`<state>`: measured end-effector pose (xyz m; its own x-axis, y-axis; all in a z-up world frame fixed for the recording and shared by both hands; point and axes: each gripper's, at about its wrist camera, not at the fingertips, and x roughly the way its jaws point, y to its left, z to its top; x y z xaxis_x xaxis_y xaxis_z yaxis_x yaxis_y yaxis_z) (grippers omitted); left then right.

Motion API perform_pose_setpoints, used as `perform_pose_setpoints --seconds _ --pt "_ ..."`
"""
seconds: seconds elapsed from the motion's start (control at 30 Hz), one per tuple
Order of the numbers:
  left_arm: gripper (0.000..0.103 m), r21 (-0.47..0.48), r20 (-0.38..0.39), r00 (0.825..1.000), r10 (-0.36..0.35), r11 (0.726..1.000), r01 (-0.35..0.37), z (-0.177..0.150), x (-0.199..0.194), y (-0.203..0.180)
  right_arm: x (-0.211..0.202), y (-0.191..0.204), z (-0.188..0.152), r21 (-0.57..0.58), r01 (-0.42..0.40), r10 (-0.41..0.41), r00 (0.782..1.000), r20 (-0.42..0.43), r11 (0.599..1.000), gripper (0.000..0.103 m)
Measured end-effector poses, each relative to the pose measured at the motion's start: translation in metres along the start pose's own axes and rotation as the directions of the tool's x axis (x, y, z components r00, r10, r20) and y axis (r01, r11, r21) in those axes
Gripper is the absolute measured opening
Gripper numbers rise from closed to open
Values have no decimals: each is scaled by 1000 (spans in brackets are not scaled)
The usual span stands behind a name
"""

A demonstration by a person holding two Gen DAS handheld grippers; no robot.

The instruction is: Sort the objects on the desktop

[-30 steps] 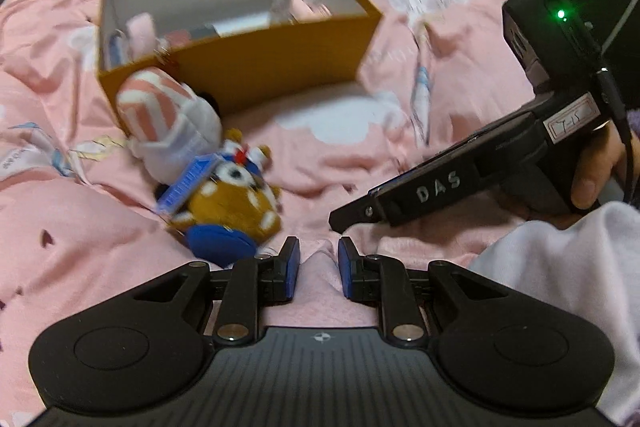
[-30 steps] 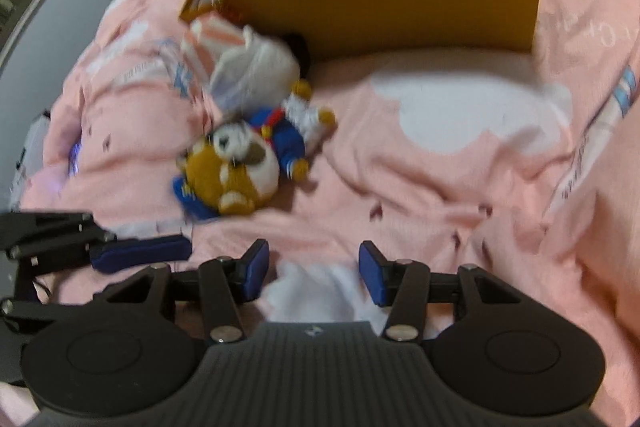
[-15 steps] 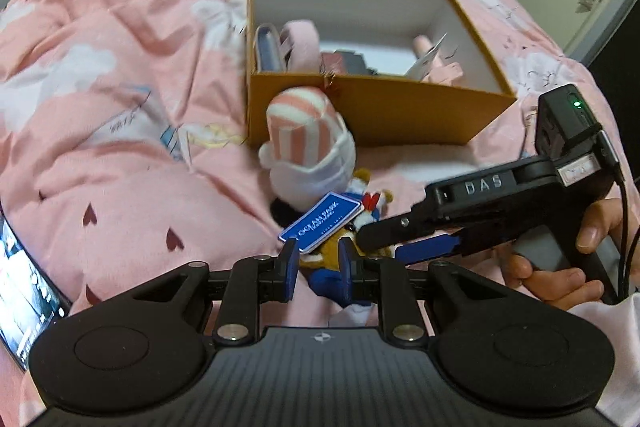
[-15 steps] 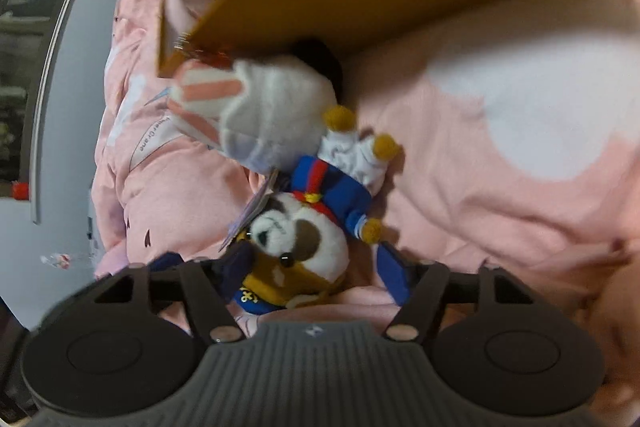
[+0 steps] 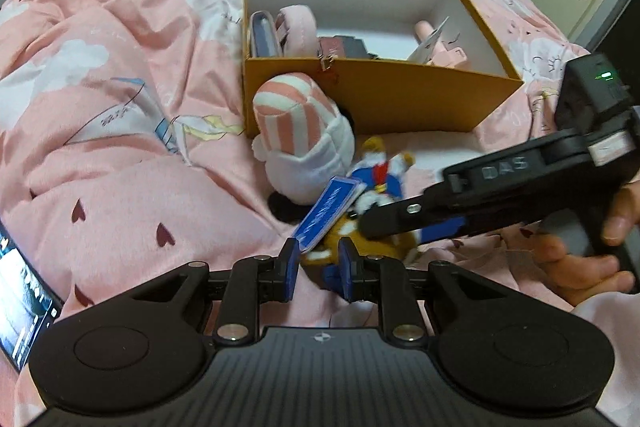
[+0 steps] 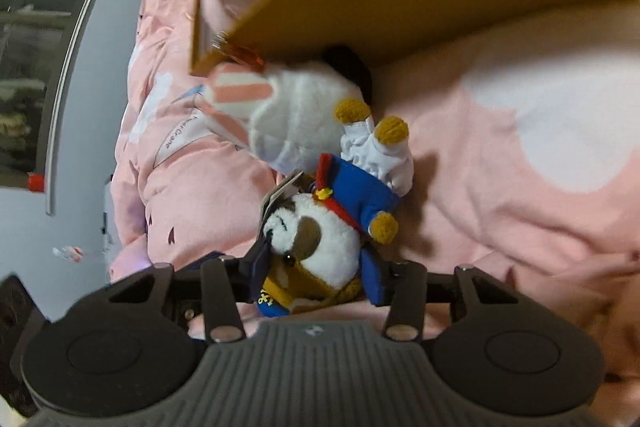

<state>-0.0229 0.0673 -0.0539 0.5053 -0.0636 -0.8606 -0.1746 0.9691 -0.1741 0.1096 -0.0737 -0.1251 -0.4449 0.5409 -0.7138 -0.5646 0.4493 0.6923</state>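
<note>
A small brown-and-white plush dog in a blue coat lies on the pink bedspread with a blue tag on it. My right gripper has its fingers on both sides of the dog's head, closing on it; it also shows in the left wrist view. My left gripper is nearly shut and empty, just in front of the dog. A white plush with a pink-striped hat leans against the orange box.
The orange box holds several pink and dark items. A phone lies at the left edge of the bed. The bedspread is rumpled, with folds around the toys. A wall and door are beyond the bed.
My right gripper moved forward and down onto the plush dog and its fingers closed in around the head. My left gripper rose and turned toward the box.
</note>
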Motion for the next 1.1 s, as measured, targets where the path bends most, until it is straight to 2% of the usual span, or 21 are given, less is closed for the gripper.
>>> perform_pose_setpoints --seconds 0.13,0.2,0.3,0.37,0.4,0.5,0.57,0.63,0.77,0.97,1.1 --pt "23 18 28 1000 -14 1000 14 5 -1 -4 -42 13 -5 -117 105 -92 990 109 988 49" --pt "23 29 47 999 -20 999 18 9 -1 -6 -66 13 -4 -165 192 -161 969 186 967 49" --pt "27 38 72 997 -18 999 16 16 -1 -8 -88 12 -3 -227 386 -313 901 300 894 49" --pt "30 38 81 996 -26 999 23 21 1 -6 -89 7 0 -245 486 -393 853 343 839 50" --pt "36 37 82 996 -28 999 25 23 2 -5 -86 2 2 -257 515 -421 840 343 818 50" --pt "50 46 88 996 -31 999 27 27 9 -3 -63 -7 7 -262 536 -454 833 314 802 52" --pt "51 59 92 995 -32 998 27 30 14 -4 -52 -14 6 -261 545 -470 830 299 797 53" --pt "53 75 90 996 -28 997 22 34 21 -4 -47 -17 7 -256 535 -465 837 288 805 55" --pt "55 115 74 997 -8 993 0 42 41 -5 -50 -20 11 -248 529 -461 840 286 811 55" --pt "59 135 46 998 -47 990 40 48 59 -6 -50 -22 11 -236 518 -453 846 281 822 60" --pt "59 141 48 998 -48 989 41 47 58 -8 -46 -25 5 -207 510 -448 848 282 835 61"
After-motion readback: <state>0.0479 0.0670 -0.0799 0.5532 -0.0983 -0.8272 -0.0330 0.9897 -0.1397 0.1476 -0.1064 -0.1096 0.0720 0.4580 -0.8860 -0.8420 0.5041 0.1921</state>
